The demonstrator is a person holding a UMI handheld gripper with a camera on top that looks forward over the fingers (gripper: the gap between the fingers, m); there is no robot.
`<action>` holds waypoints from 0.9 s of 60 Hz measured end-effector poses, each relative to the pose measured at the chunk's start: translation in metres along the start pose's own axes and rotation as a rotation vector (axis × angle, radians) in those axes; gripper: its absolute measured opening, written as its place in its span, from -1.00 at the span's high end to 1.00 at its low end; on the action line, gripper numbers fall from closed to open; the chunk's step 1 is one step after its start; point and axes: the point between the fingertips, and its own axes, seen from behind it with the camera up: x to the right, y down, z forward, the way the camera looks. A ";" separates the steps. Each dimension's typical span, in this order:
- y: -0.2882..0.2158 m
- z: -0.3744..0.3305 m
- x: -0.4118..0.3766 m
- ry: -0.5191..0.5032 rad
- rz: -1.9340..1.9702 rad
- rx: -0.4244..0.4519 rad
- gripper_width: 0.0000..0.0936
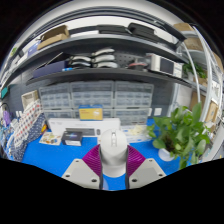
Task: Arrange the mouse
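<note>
A white computer mouse (113, 152) sits between my fingers, its body upright in the view and its back end toward me. My gripper (113, 162) is shut on the mouse: both purple pads press its sides, the left pad (94, 158) and the right pad (133, 158). The mouse is held above a blue table surface (55, 155). The mouse's underside is hidden.
A green potted plant (180, 132) in a white pot stands to the right of the fingers. Beyond the mouse are a white box with a yellow label (88, 117), small items at the left (25, 128), drawer cabinets (100, 98) and shelving with boxes (100, 55).
</note>
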 end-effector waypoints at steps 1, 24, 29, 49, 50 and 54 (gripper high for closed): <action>0.000 0.001 -0.010 -0.009 -0.002 0.000 0.35; 0.199 0.071 -0.127 -0.075 -0.034 -0.322 0.35; 0.237 0.079 -0.130 -0.070 -0.015 -0.382 0.35; 0.266 0.081 -0.131 -0.069 0.002 -0.428 0.02; 0.267 0.083 -0.132 -0.068 0.007 -0.431 0.00; 0.264 0.080 -0.131 -0.058 0.041 -0.454 -0.11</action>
